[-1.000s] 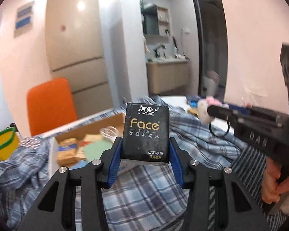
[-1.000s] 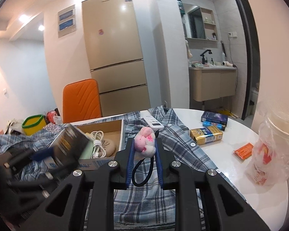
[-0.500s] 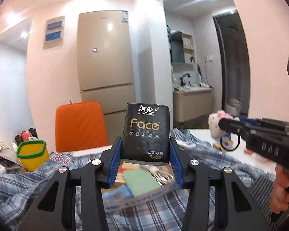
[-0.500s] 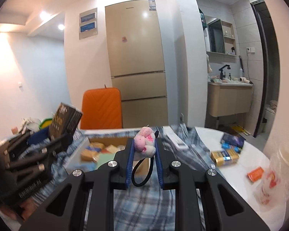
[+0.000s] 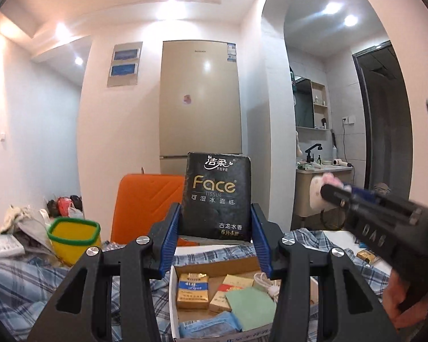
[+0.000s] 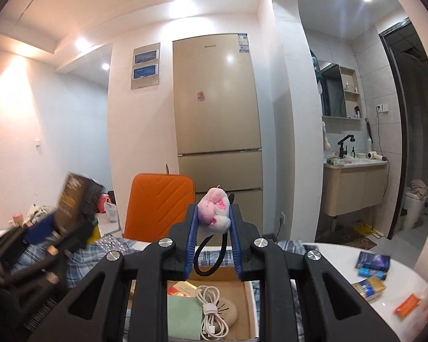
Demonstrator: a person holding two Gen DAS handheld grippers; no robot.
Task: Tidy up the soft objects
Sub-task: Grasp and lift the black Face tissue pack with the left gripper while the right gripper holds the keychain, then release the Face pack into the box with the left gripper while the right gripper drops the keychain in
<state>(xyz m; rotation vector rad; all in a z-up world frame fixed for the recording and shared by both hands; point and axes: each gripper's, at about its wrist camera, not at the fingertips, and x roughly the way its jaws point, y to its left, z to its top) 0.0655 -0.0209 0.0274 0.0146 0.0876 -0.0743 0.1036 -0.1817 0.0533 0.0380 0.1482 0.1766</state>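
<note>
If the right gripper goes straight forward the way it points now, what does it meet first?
Probably the orange chair back. The right gripper, shut on the pink plush toy, points about level, above the cardboard box. The chair stands just left of its line, the fridge farther behind; depth is unclear.

The tissue pack (image 5: 217, 196) is black with gold "Face" lettering and white characters. The left gripper (image 5: 216, 228) and the right gripper (image 6: 213, 236) both have black bodies with blue finger pads. The plush toy (image 6: 215, 210) is pink and white, and a black loop (image 6: 209, 256) hangs from it. The cloth (image 5: 42, 279) is a blue and white plaid. The cardboard box (image 5: 214, 265) is brown inside with a white rim, and holds a pale green sheet (image 5: 249, 305), gold and red packets (image 5: 192, 290) and a white cable (image 6: 211, 313). The chair (image 5: 145, 199) is orange with stitched chevrons. The bin (image 5: 72, 236) is yellow with a green rim. The refrigerator (image 5: 199, 99) is champagne gold.
</note>
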